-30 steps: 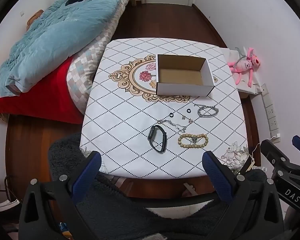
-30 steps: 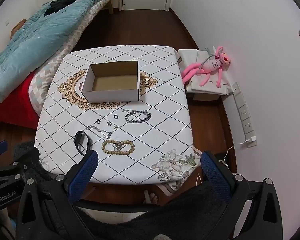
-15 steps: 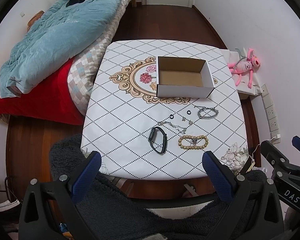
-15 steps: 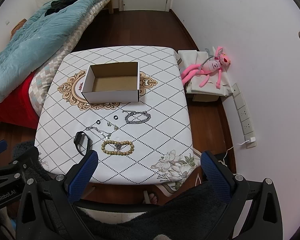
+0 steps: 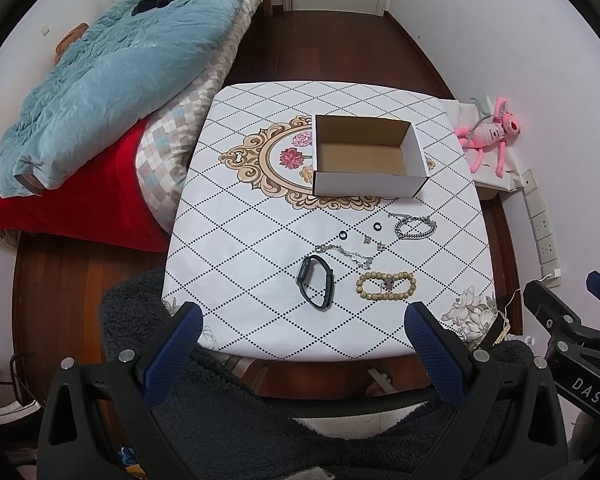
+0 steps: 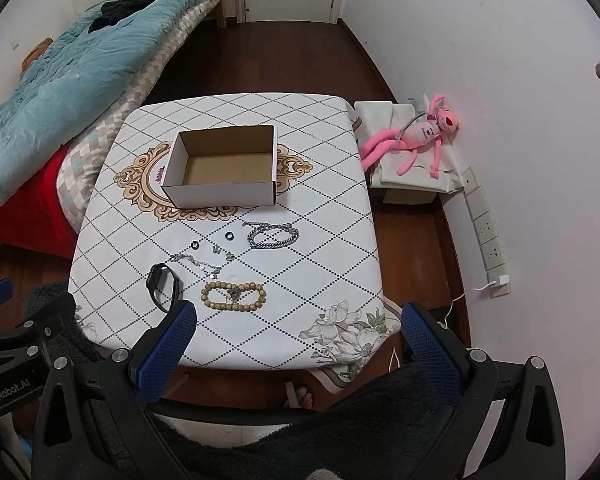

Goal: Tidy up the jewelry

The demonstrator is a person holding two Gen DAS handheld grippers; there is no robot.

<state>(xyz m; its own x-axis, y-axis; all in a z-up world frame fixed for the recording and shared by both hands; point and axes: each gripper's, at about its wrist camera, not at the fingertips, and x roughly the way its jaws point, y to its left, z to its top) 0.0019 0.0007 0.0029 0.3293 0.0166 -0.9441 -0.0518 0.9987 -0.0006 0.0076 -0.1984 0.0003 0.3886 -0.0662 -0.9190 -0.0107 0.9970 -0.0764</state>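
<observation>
Overhead, left wrist view: left tongs spread wide, holding nothing, poised above the near edge of the table. Open cardboard box sits far of centre, nothing in it. Jewelry lies on the table between box and near edge: black wristband at left, beaded bracelet just right of it, thin silver chain behind them, silver link bracelet far right, two small dark rings and two tiny pieces between. Bed to the left.

Right wrist view: right tongs also wide and holding nothing, over the table's near right corner. Same spread; wristband partly behind the left blue fingertip. Pink plush toy lies on a bag right of the table.
</observation>
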